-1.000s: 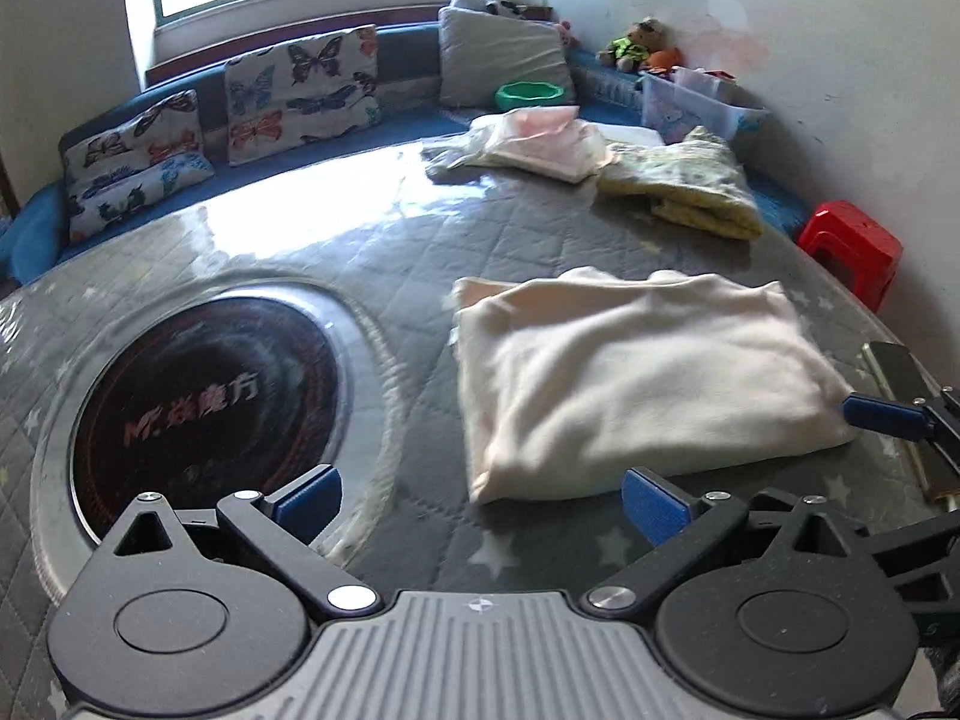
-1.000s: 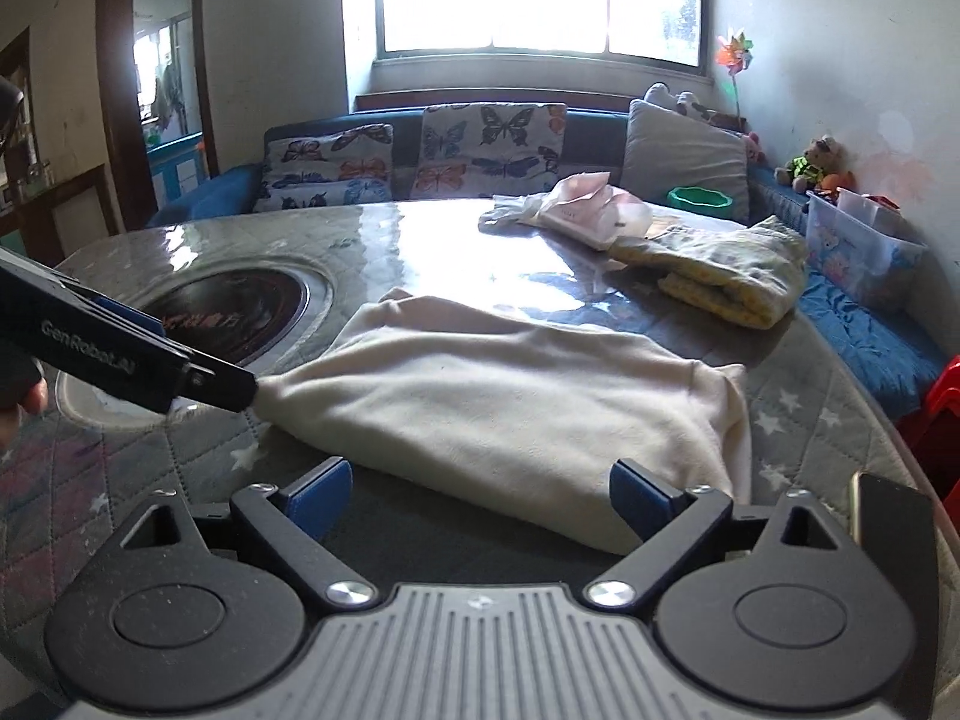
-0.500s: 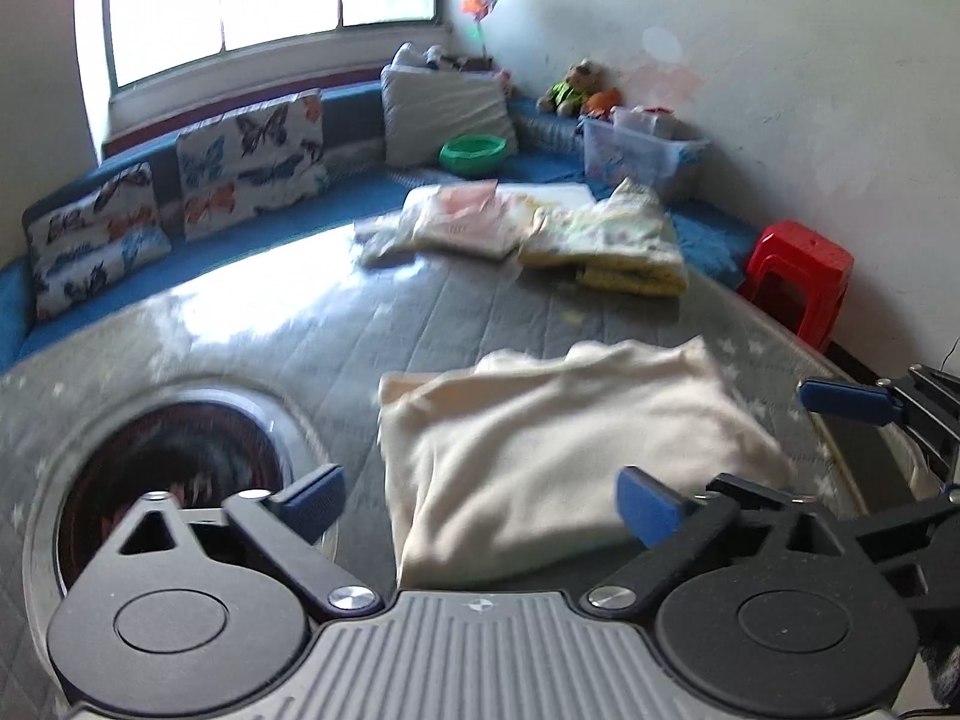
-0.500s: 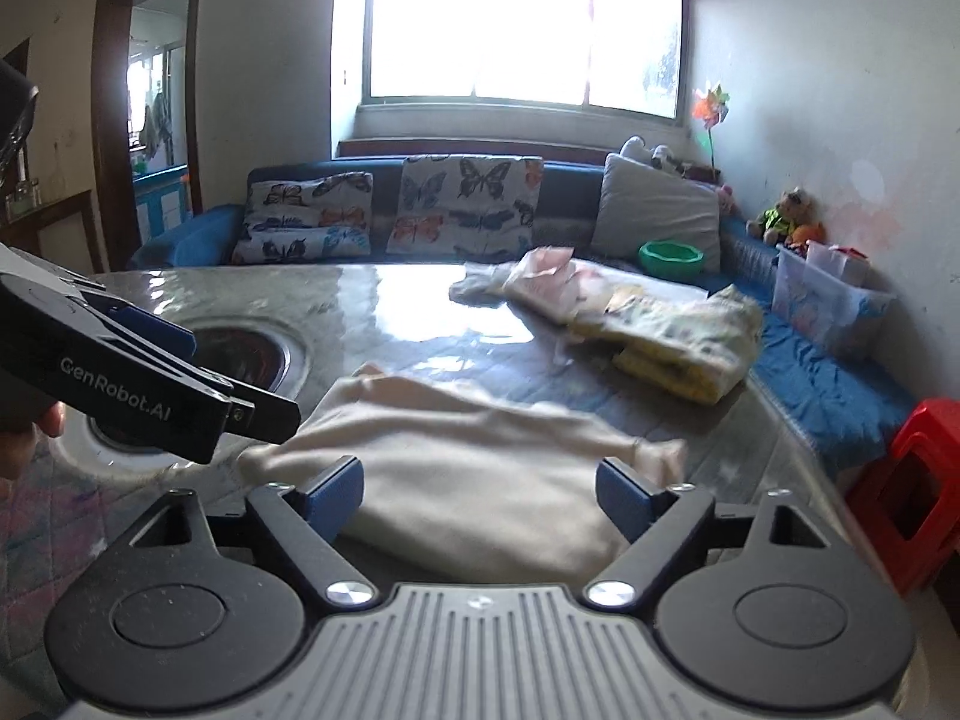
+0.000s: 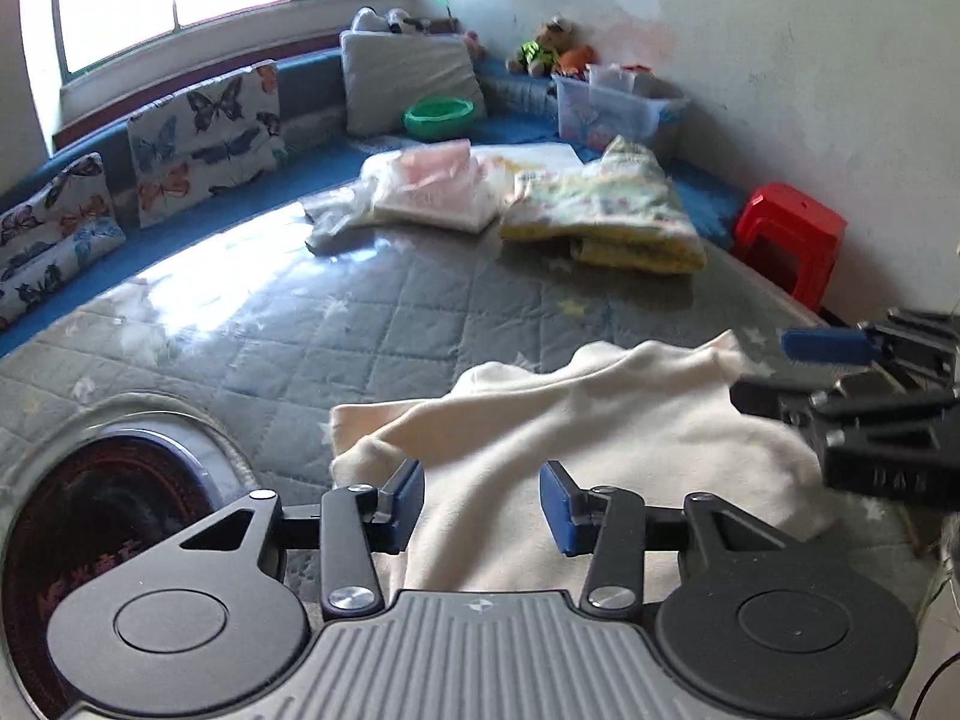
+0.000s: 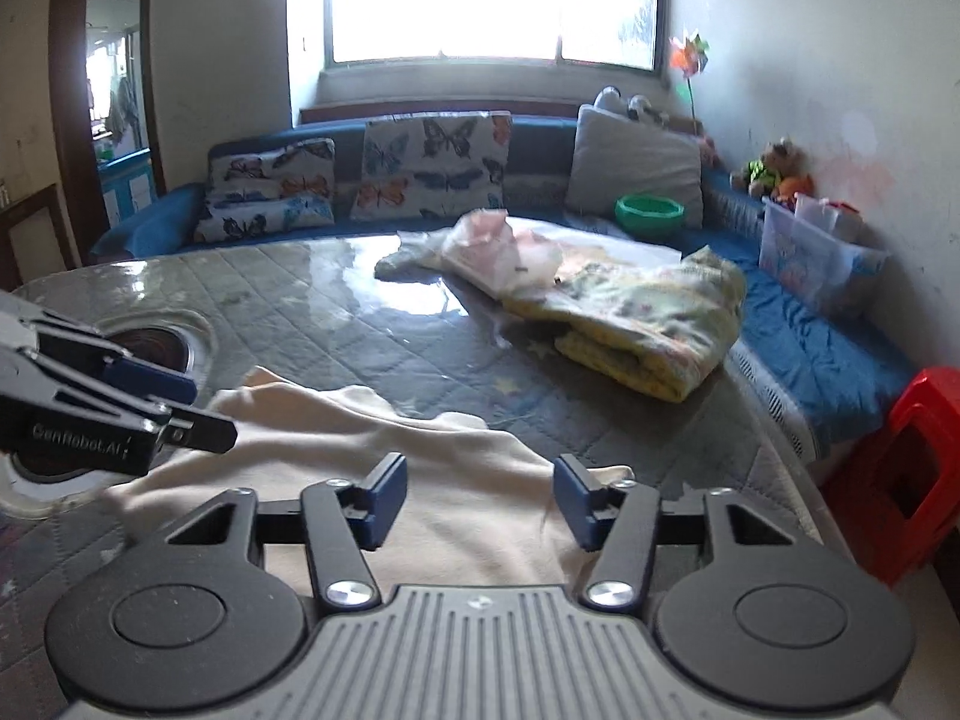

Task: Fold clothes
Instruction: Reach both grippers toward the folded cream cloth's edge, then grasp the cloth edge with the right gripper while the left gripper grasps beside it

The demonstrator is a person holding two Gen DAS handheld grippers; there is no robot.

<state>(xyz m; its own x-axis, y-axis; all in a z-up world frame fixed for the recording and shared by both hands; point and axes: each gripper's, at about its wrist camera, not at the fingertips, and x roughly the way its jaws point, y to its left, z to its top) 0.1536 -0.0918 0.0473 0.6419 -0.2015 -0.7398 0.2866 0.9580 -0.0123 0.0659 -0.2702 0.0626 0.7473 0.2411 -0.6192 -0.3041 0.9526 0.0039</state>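
Garment: cream garment [image 5: 600, 438] is laid half-folded on the near part of the quilted table [image 5: 372, 324], its near edge under both tools.
Left gripper [image 5: 480, 498]: the jaws were spread wide a second ago; they are now closing, with cream cloth lying between the pads, not yet pinched.
Right gripper [image 6: 477, 495]: likewise narrowed from wide and closing over the garment's near edge; no clamp is seen.
Approach: both tools have been carried in over the cloth from its near side.
Garment shape: the far edge is now rumpled and lifted, where it lay flat before.
Reading: a two-handed pinch is judged under way, preparing the next fold.
Elsewhere: yellow bundle [image 6: 648, 324] and pink garment [image 6: 498, 246] are left at the far side.
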